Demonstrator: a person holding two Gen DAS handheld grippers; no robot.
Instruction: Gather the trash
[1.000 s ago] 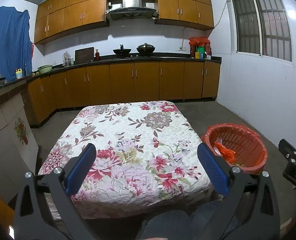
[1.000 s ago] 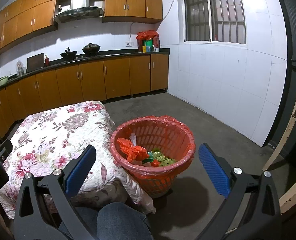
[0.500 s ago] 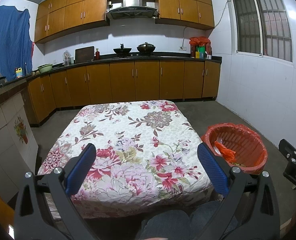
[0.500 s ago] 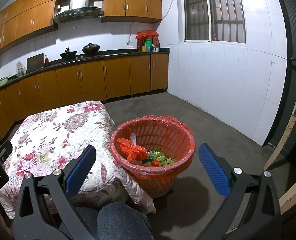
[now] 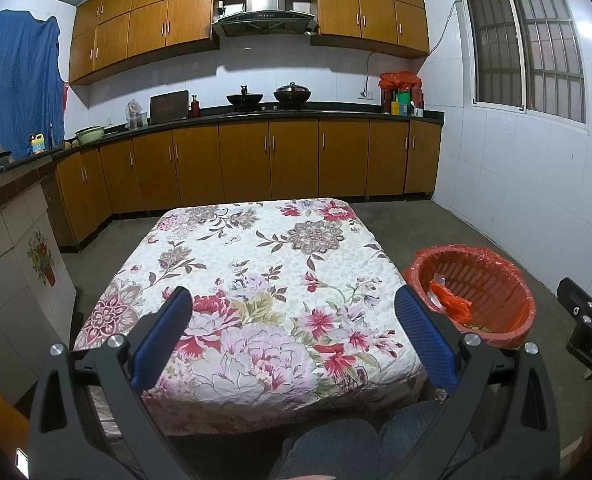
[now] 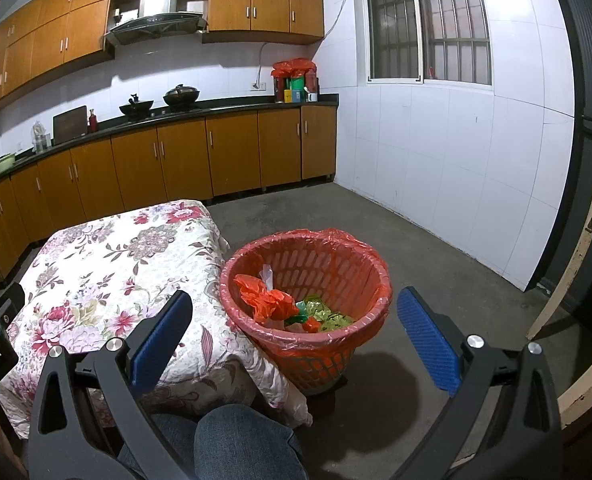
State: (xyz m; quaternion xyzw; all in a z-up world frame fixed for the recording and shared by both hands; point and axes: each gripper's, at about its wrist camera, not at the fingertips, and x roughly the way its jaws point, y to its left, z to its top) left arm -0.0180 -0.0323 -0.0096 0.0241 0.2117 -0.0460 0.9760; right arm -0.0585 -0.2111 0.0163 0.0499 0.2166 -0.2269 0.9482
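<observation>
An orange basket (image 6: 336, 268) lined with a red bag stands on the floor right of the table; it also shows in the left wrist view (image 5: 492, 280). Inside lie an orange plastic bag (image 6: 265, 300) and green wrappers (image 6: 328, 316). The table (image 5: 263, 280) has a floral cloth with no loose trash showing on it. My left gripper (image 5: 293, 332) is open and empty above the table's near edge. My right gripper (image 6: 293, 330) is open and empty, held above and short of the basket.
Wooden kitchen cabinets (image 5: 255, 164) and a counter with pots run along the back wall. A white tiled wall (image 6: 456, 168) is on the right, a pale wooden frame (image 6: 584, 248) at far right. The person's jeans-clad knee (image 6: 235, 440) is below the grippers. Grey floor surrounds the basket.
</observation>
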